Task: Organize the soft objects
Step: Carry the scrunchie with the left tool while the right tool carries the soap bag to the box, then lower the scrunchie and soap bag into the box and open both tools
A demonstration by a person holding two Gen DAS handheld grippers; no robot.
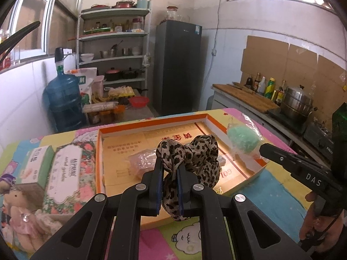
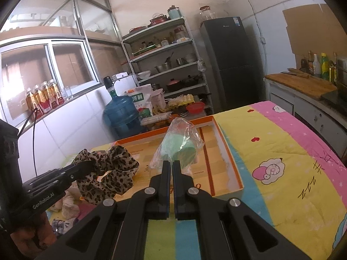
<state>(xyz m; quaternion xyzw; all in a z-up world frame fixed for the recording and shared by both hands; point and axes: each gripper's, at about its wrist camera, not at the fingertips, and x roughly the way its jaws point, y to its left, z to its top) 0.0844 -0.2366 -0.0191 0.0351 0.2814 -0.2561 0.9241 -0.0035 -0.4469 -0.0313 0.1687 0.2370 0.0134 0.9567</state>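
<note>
Scrunchie (image 1: 195, 151): we pinch it in our left gripper (image 1: 170, 169), above the orange box (image 1: 98, 151).
Green bagged item (image 2: 180, 149): our right gripper (image 2: 171, 164) clamps its wrapper.

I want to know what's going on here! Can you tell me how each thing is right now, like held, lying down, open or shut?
Left tongs: shut on the scrunchie.
Scrunchie: held up over the box.
Right tongs: shut on the bag.
Bag: clear plastic, green sponge inside, held over the box.
Box: open, no lid on.
Pink packet: lying in the box.
Doll: lying on the blanket.
</note>
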